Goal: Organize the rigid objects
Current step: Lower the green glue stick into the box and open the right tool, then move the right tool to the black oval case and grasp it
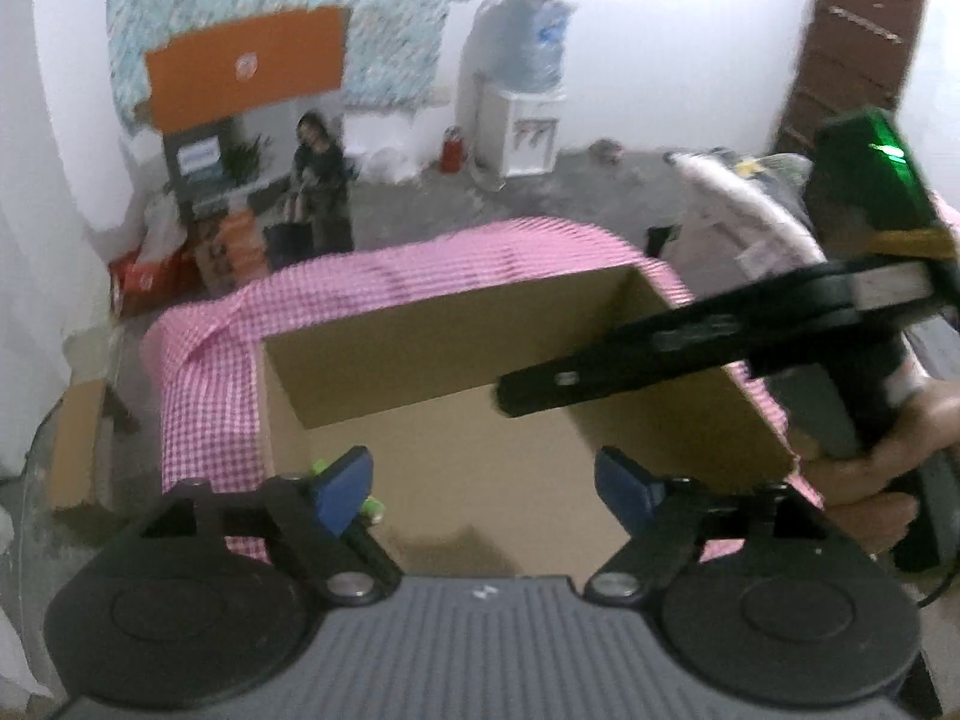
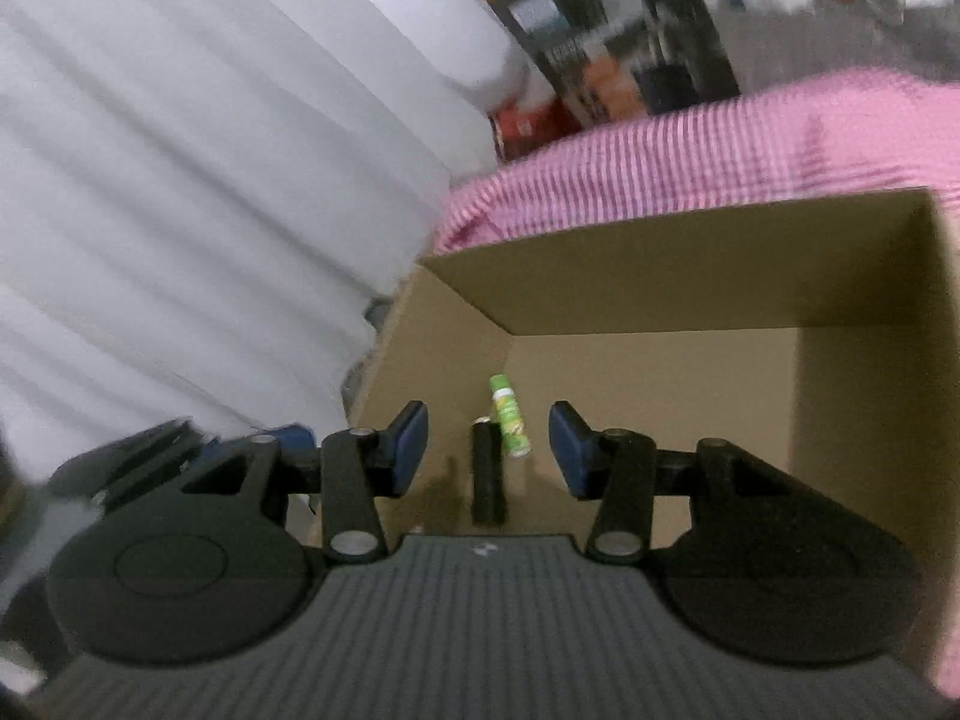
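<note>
An open cardboard box (image 1: 420, 354) (image 2: 660, 288) sits on a pink checked cloth (image 1: 372, 276). In the right wrist view a green tube (image 2: 510, 417) and a black cylinder (image 2: 487, 474) lie on the box floor. My right gripper (image 2: 489, 450) is open and empty, hovering above them inside the box; it also shows in the left wrist view (image 1: 510, 390), reaching in from the right. My left gripper (image 1: 483, 486) is open and empty over the box's near side. A bit of the green tube (image 1: 372, 507) peeks beside its left finger.
The pink cloth (image 2: 690, 156) covers the table around the box. A white curtain (image 2: 180, 210) hangs at left. On the floor beyond are a water dispenser (image 1: 528, 120), orange boxes (image 1: 240, 252) and a seated person (image 1: 318, 180).
</note>
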`<state>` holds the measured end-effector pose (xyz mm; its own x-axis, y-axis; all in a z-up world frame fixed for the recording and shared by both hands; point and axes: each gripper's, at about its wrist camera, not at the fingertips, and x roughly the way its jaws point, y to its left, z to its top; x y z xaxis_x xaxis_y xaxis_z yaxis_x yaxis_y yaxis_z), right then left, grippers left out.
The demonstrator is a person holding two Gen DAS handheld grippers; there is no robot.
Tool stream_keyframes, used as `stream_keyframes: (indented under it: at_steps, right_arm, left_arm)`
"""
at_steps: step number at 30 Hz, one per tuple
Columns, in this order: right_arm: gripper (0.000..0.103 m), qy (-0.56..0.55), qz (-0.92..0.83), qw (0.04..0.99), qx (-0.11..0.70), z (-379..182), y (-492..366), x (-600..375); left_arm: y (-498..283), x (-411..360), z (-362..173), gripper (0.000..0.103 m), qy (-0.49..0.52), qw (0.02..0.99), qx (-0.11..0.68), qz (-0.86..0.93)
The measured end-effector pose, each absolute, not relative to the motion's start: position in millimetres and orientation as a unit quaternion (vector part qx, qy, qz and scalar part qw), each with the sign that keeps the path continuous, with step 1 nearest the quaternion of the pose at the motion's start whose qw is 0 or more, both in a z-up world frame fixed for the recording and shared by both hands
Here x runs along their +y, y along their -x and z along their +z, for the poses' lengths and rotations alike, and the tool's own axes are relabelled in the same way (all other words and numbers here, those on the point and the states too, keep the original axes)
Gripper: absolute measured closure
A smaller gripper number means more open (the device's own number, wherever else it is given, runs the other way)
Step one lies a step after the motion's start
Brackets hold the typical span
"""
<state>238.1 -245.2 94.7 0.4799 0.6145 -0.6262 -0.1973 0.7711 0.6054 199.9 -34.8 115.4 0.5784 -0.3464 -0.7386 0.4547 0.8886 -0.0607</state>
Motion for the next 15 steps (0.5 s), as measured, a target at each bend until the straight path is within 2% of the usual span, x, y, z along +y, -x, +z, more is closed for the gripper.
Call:
stream_keyframes:
  at_steps: [2,8,15]
  right_arm:
    - [0.058,-0.235,0.252,0.841,0.418,113,-202,-262]
    - [0.058,-0.245,0.250,0.867,0.356,128,-96,-303]
    - [0.058,-0.238,0.204,0.865,0.392,64,-17,-314]
  left_arm:
    - [-180,-40,123,0.015,-0.073,0.888,0.386,-0.238]
    - [-117,-60,125,0.014,-0.085,0.884,0.364,-0.281]
    - [-55,-93,66,0.014,-0.097,0.855,0.390,-0.329]
